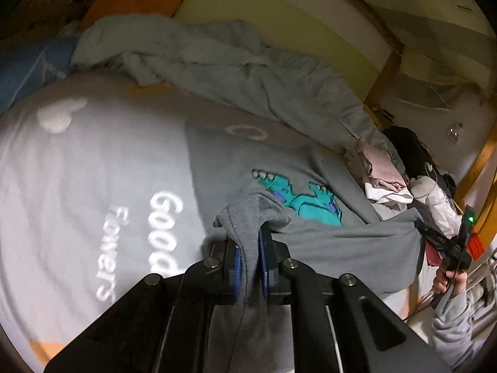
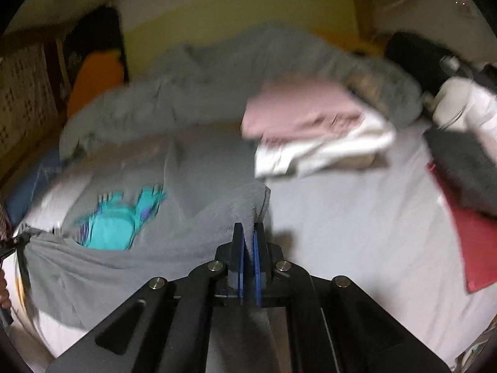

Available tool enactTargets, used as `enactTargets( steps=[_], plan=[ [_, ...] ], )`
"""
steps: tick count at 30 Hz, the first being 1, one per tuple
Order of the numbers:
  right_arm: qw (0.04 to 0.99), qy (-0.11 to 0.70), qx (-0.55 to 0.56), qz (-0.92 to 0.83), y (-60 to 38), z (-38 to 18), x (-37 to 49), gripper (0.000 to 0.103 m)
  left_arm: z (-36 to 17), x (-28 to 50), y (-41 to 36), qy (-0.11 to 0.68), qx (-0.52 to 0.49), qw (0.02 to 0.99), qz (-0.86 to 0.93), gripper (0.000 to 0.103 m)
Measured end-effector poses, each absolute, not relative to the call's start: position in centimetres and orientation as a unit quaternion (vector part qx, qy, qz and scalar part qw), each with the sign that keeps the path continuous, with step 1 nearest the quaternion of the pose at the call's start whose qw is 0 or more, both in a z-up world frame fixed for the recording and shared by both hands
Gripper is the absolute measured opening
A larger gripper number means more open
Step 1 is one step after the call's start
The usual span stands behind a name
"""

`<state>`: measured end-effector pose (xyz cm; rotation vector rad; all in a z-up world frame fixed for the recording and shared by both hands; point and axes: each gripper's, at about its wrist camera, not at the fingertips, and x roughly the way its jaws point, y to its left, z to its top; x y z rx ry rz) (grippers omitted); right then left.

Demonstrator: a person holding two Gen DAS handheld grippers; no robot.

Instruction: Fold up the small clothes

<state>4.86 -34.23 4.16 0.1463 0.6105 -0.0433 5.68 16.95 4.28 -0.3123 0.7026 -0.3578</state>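
A small grey shirt (image 1: 341, 248) with a teal dinosaur print (image 1: 307, 200) is stretched between both grippers over the bed. My left gripper (image 1: 248, 242) is shut on one bunched corner of the shirt. In the right wrist view the same grey shirt (image 2: 130, 255) shows its teal print (image 2: 115, 223), and my right gripper (image 2: 248, 233) is shut on the opposite corner. The right gripper (image 1: 447, 248) also appears in the left wrist view at the far right, held by a hand (image 1: 447, 283). The shirt's lower part hangs in a fold between the two grips.
The bed has a pale sheet (image 2: 357, 233) and a grey cover with white lettering (image 1: 93, 171). A crumpled grey blanket (image 1: 233, 62) lies behind. Folded pink and white clothes (image 2: 310, 130) are stacked to the right, beside a red item (image 2: 478, 242) and dark cloth (image 2: 466, 168).
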Motion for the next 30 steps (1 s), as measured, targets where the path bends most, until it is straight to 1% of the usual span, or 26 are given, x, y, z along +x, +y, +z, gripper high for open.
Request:
enactTargets(
  steps=[1,2,4,5,7,8,9,10,11,12,14,17,19,20,21,22,23,24,25,26,28,30],
  plan=[
    [0.948,0.307,0.070,-0.037,-34.6,3.9,5.4,0.004,3.8,6.5,16.5,0.353,-0.142,0.910,-0.165,0.013],
    [0.943,0.319,0.076,-0.050,-35.2,3.2,6.2,0.004,2.9,7.4,16.1,0.376,-0.129,0.905,-0.151,0.019],
    [0.928,0.359,0.088,-0.043,-35.6,2.0,7.8,0.005,0.5,9.2,15.3,0.436,-0.101,0.887,-0.117,0.020],
    [0.920,0.379,0.090,-0.046,-35.7,1.5,8.4,0.005,-0.3,9.5,15.4,0.452,-0.104,0.880,-0.106,0.021],
    [0.913,0.389,0.097,-0.073,-36.3,1.1,8.1,0.009,-0.3,8.8,16.1,0.447,-0.140,0.876,-0.114,0.026],
    [0.915,0.381,0.103,-0.079,-36.8,1.3,7.4,0.013,0.1,8.1,16.4,0.441,-0.154,0.876,-0.124,0.039],
    [0.918,0.371,0.114,-0.080,-37.4,1.7,6.5,0.025,0.5,7.3,16.7,0.436,-0.164,0.875,-0.133,0.063],
    [0.919,0.365,0.128,-0.074,-37.9,1.9,5.6,0.048,0.7,6.3,16.9,0.437,-0.171,0.872,-0.135,0.072],
    [0.919,0.359,0.151,-0.063,-38.6,2.1,4.5,0.060,0.9,5.4,17.2,0.438,-0.177,0.871,-0.136,0.074],
    [0.916,0.358,0.174,-0.046,-39.0,2.0,3.4,0.066,0.9,4.4,17.3,0.439,-0.185,0.868,-0.141,0.074],
    [0.899,0.373,0.227,-0.003,-39.6,1.0,1.6,0.066,0.0,2.8,17.5,0.462,-0.210,0.845,-0.167,0.075],
    [0.865,0.401,0.302,0.021,-40.2,-1.7,-0.6,0.066,-2.2,0.8,17.6,0.488,-0.259,0.812,-0.188,0.074],
    [0.852,0.414,0.321,0.011,-40.4,-3.0,-1.0,0.066,-2.1,-0.3,16.9,0.472,-0.250,0.825,-0.187,0.068],
    [0.844,0.419,0.334,0.015,-40.4,-3.5,-0.9,0.066,-2.0,-0.2,16.2,0.475,-0.226,0.830,-0.183,0.051],
    [0.839,0.422,0.343,0.022,-40.3,-3.8,-0.6,0.066,-1.8,-0.2,15.4,0.478,-0.199,0.837,-0.178,0.025],
    [0.834,0.424,0.350,0.038,-40.1,-3.9,-0.3,0.066,-1.8,0.0,14.8,0.477,-0.183,0.841,-0.179,0.016],
    [0.831,0.425,0.352,0.069,-39.6,-3.9,0.2,0.064,-1.8,-0.1,14.5,0.476,-0.184,0.842,-0.179,0.014],
    [0.829,0.431,0.345,0.091,-38.8,-3.9,0.7,0.048,-1.5,-0.2,14.4,0.471,-0.180,0.848,-0.166,0.013],
    [0.833,0.438,0.326,0.085,-38.1,-3.8,0.9,0.025,-1.0,-0.4,14.3,0.464,-0.173,0.856,-0.151,0.012],
    [0.845,0.438,0.302,0.057,-37.6,-3.4,0.8,0.012,-0.1,-0.8,14.4,0.453,-0.169,0.865,-0.136,0.012],
    [0.883,0.374,0.282,0.027,-37.1,-1.0,-1.7,0.012,2.2,-2.6,14.9,0.423,-0.183,0.877,-0.138,0.012],
    [0.911,0.340,0.233,0.024,-35.8,0.9,-3.8,0.012,4.0,-4.2,14.7,0.407,-0.150,0.890,-0.137,0.012]
  ],
)
